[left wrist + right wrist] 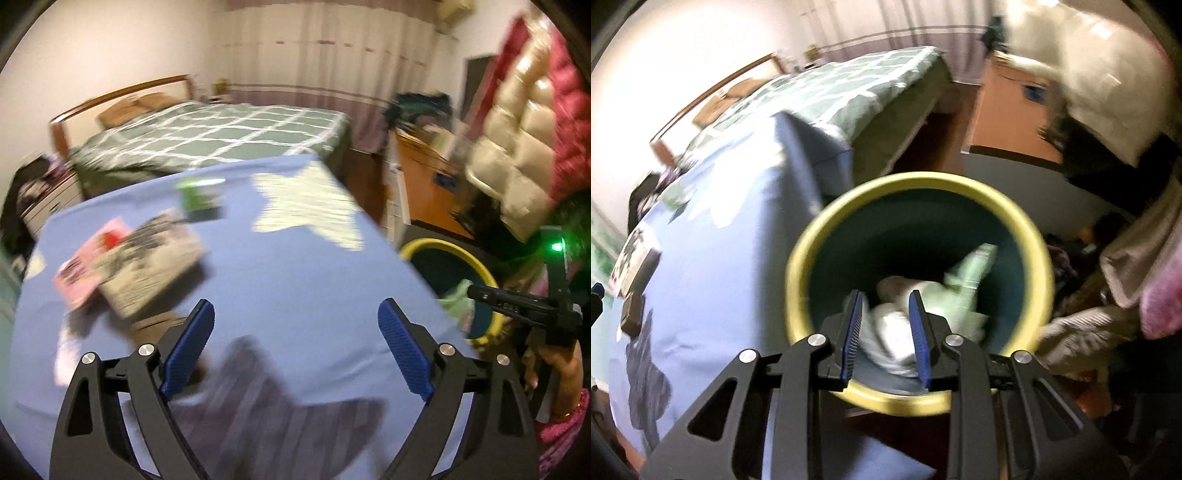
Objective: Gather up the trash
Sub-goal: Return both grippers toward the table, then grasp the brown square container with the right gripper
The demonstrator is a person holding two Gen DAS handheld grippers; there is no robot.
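Over the blue-covered desk [295, 266] the left tongs [295, 347] hang spread wide with nothing between them. Left of them lie a pink paper [85, 266] and a printed packet [155, 258], overlapping; a green carton [201, 197] stands further back, and a pale star-shaped patch [310, 206] sits to its right, though blur makes it hard to say whether that is loose litter or part of the cloth. These look like the trash not yet collected.

Further right, beside the desk's edge, stands the yellow-rimmed bin [919, 181]. The right tongs [886, 332] hover just above its mouth, jaws partly apart and gripping nothing that I can make out; white and green wrappers [923, 314] lie down inside. So the drop seems to be the step in hand.

Next, I judge, the left tongs should descend on the packet and close. Its flat lie may resist pinching, and the bed [221, 133] behind stays clear of the work.
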